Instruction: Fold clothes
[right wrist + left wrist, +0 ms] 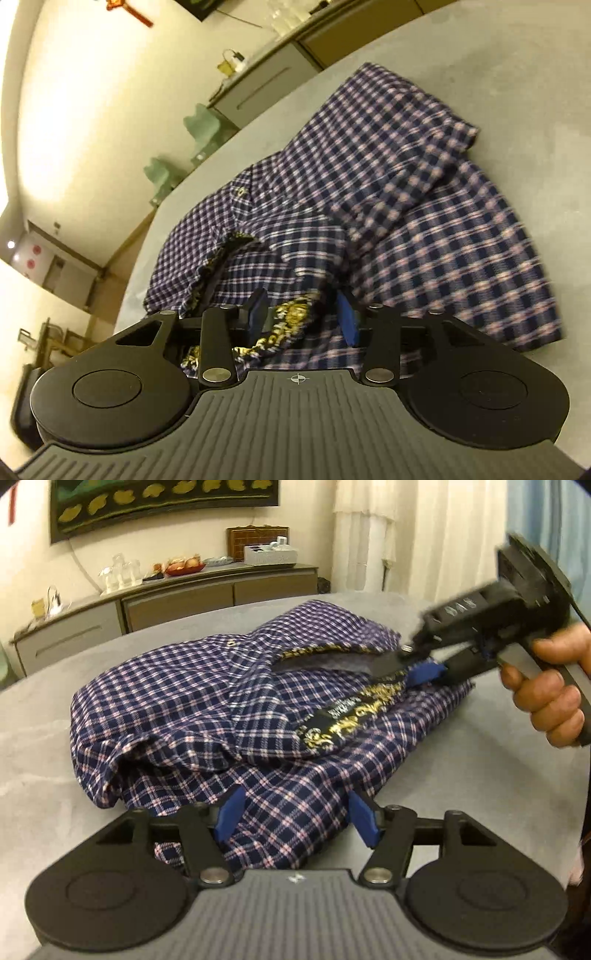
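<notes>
Lying bunched on table (461,775), plaid shirt (184,701), collar rightward

A grey cloth-covered table (461,768) is carrying a partly folded navy-and-pink checked shirt (184,709), which is lying directly on it.

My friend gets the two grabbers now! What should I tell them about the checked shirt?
Left tongs: open, straddling the near edge of the plaid shirt, pads not pressing it.
Right tongs: open at the collar with the black-and-gold lining; cloth lies between the fingers, not pinched. A hand holds this tool.
The shirt sits bunched and roughly folded on the grey table.
Done: a loose bundle only.
Left: smooth it, tuck the collar side, square up the folds.
</notes>
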A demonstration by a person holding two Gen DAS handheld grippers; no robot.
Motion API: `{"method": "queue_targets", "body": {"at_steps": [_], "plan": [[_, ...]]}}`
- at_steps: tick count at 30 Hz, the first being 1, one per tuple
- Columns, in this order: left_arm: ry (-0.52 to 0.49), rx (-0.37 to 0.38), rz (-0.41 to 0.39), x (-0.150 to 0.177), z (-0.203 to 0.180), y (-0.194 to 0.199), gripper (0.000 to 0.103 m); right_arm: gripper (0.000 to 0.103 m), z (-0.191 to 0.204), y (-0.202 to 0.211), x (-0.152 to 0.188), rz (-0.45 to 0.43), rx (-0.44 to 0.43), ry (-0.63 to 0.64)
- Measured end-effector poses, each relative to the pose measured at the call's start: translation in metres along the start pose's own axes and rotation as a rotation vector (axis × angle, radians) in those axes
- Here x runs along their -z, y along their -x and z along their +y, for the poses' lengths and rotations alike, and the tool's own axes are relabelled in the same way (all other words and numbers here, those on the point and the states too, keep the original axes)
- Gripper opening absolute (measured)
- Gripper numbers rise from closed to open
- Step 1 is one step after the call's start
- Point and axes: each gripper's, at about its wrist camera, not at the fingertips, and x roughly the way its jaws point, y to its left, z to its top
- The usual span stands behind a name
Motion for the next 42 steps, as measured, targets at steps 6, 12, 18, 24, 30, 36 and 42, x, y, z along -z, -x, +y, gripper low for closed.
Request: {"method": "queue_targets", "body": {"at_steps": [6, 12, 18, 24, 30, 36, 42], "plan": [[-0.001, -0.006, 0.001, 0.002, -0.001, 0.000, 0.064, 0.003, -0.002, 0.006, 0.009, -0.032, -0.022, -0.060], [0.025, 0.021, -0.026, -0.004, 0.005, 0.015, 0.062, 0.003, -0.029, 0.042, 0.037, -0.007, -0.081, -0.159], [-0.015, 0.179, -0.211, -0.019, 0.015, 0.074, 0.060, 0.015, -0.028, 0.034, 0.043, 0.028, -0.064, -0.076], [0.171, 0.197, -0.389, -0.029, 0.052, 0.092, 0.064, 0.036, 0.017, 0.085, 0.016, -0.093, -0.031, 0.175], [0.209, -0.027, -0.089, -0.034, 0.058, 0.004, 0.058, 0.036, 0.019, 0.048, -0.015, -0.148, 0.226, 0.314], [0.106, -0.088, 0.007, -0.009, 0.049, -0.014, 0.058, 0.041, 0.006, 0.028, 0.038, -0.096, 0.389, 0.548], [0.113, -0.110, 0.015, -0.008, 0.048, -0.010, 0.059, 0.045, 0.039, 0.058, 0.038, -0.119, 0.347, 0.561]]}}
